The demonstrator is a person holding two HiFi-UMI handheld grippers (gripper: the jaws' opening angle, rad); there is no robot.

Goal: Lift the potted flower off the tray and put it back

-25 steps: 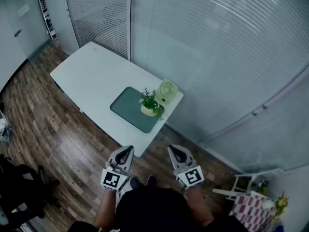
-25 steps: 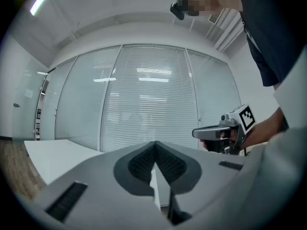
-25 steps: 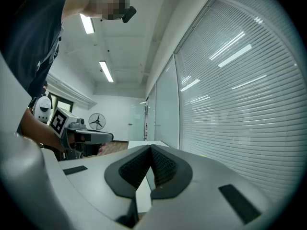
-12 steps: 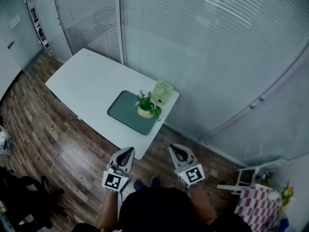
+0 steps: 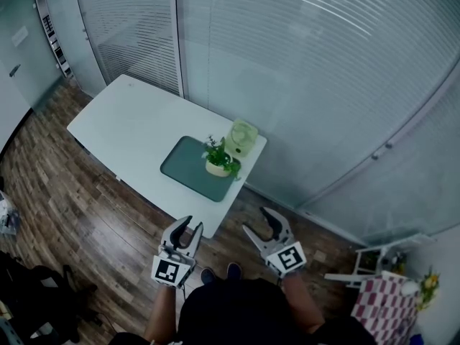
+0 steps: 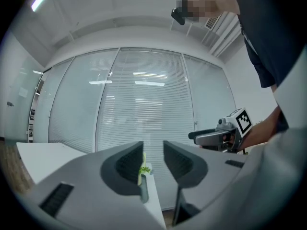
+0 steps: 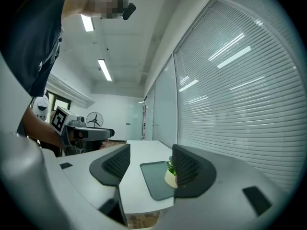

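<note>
Left gripper: jaws opening, narrow gap, empty. Pot upright on tray, well apart from both grippers. Right gripper: jaws opening wider, empty. Step: pre-approach, likely. Next: close distance, straddle pot.

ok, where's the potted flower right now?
Head view, centre: the potted flower stands on the right end of the dark green tray, beside a pale green object, at the end of the white table nearest the person.
</note>
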